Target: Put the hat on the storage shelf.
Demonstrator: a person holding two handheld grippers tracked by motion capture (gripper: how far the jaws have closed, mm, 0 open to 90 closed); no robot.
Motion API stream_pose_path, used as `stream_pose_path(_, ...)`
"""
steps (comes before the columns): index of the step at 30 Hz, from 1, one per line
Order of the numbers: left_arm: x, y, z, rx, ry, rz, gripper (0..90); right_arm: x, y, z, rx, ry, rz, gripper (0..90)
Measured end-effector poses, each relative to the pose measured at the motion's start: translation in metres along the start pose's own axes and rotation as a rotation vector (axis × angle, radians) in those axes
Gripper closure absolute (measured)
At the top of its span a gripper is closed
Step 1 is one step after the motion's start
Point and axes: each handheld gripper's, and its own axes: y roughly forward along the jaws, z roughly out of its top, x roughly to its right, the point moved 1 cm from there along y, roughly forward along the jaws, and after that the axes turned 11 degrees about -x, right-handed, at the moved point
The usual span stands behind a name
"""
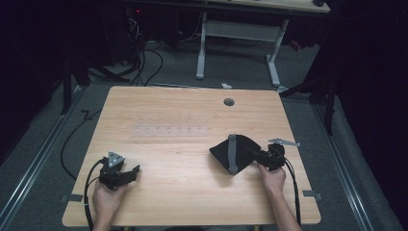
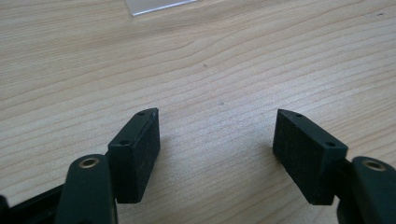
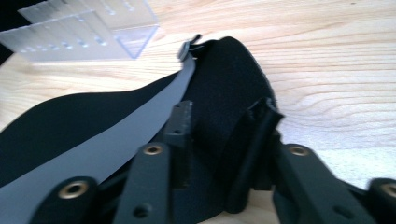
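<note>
A black fabric pouch (image 1: pixel 230 154) with a grey strip (image 1: pixel 233 155) across it lies flat on the right half of the wooden surface (image 1: pixel 183 115), just in front of the right hand. The right claw (image 1: pixel 254 155) is seen pressed onto the pouch's near edge, where a raised fold of cloth (image 3: pixel 254 135) is pinched between its pads. The pouch is judged to be light, soft and limp, so sagging and draping are to be expected once it is lifted. A hold on a hem or on the stiffer grey strip is thought safer than one on loose cloth, which may slip out. The left claw (image 2: pixel 217 154) is held spread wide over bare wood, with nothing between its pads. A clear plastic rack (image 1: pixel 171 131) stands beyond, well apart from the pouch.
</note>
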Motion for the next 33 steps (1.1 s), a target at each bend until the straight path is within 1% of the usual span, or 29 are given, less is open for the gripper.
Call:
stream_pose_path(2, 0.0, 0.0, 0.0, 0.001, 0.001, 0.0, 32.3, -0.001, -0.001, -0.001, 0.005, -0.013, 0.023, 75.8)
stream_pose_path(5, 0.0, 0.0, 0.0, -0.003, 0.002, 0.006, 32.0, -0.004, -0.004, 0.0, 0.01, -0.027, 0.049, 79.7)
stream_pose_path(7, 0.0, 0.0, 0.0, -0.003, -0.002, 0.006, 29.3, -0.007, -0.007, 0.0, 0.019, -0.036, 0.067, 82.4)
stream_pose_path(8, 0.001, 0.0, 0.0, -0.004, 0.001, 0.005, 29.3, -0.007, -0.007, 0.0, 0.019, -0.036, 0.067, 82.4)
stream_pose_path(9, 0.001, 0.0, 0.0, -0.005, 0.003, 0.003, 28.9, -0.008, -0.009, 0.0, 0.025, -0.039, 0.079, 82.8)
stream_pose_path(11, 0.001, 0.0, 0.0, -0.006, 0.005, 0.002, 28.2, -0.012, -0.011, 0.0, 0.028, -0.044, 0.078, 83.4)
stream_pose_path(14, 0.001, 0.001, 0.0, -0.007, 0.008, -0.004, 27.4, -0.014, -0.014, 0.0, 0.027, -0.035, 0.091, 83.9)
stream_pose_path(16, 0.001, 0.001, 0.001, -0.009, 0.011, -0.008, 26.1, -0.013, -0.016, 0.0, 0.02, -0.021, 0.106, 84.2)
stream_pose_path(17, 0.001, 0.001, 0.001, -0.011, 0.014, -0.011, 25.2, -0.013, -0.017, 0.0, 0.017, -0.016, 0.108, 84.2)
stream_pose_path(19, 0.002, 0.001, 0.0, -0.015, 0.005, -0.003, 22.6, -0.014, -0.02, 0.0, 0.012, -0.012, 0.104, 84.3)
stream_pose_path(20, 0.002, 0.001, 0.0, -0.015, 0.006, -0.003, 22.6, -0.015, -0.025, 0.0, 0.007, -0.001, 0.098, 84.4)
stream_pose_path(21, 0.002, 0.001, 0.0, -0.015, 0.008, -0.003, 22.6, -0.015, -0.025, 0.0, 0.007, -0.001, 0.098, 84.4)
stream_pose_path(23, 0.003, 0.0, 0.0, -0.009, 0.025, 0.003, 23.3, -0.019, -0.032, 0.0, -0.007, 0.009, 0.093, 84.4)
stream_pose_path(24, 0.004, 0.0, 0.0, -0.008, 0.039, 0.005, 24.2, -0.02, -0.034, 0.0, -0.006, 0.006, 0.092, 84.5)
stream_pose_path(26, 0.008, -0.002, 0.002, -0.008, 0.074, 0.007, 26.2, -0.023, -0.041, 0.001, -0.009, 0.006, 0.09, 84.5)
stream_pose_path(27, 0.012, -0.003, 0.003, 0.0, 0.096, 0.008, 27.7, -0.026, -0.046, 0.002, -0.006, 0.007, 0.104, 84.5)
stream_pose_path(29, 0.017, -0.007, 0.006, 0.022, 0.112, -0.019, 28.9, -0.027, -0.048, 0.002, -0.007, 0.008, 0.107, 84.5)
stream_pose_path(31, 0.026, -0.012, 0.011, 0.048, 0.149, -0.033, 29.5, -0.03, -0.051, 0.003, -0.015, 0.007, 0.112, 84.5)
stream_pose_path(33, 0.036, -0.017, 0.016, 0.07, 0.195, -0.05, 30.2, -0.033, -0.052, 0.005, -0.017, 0.01, 0.123, 84.5)
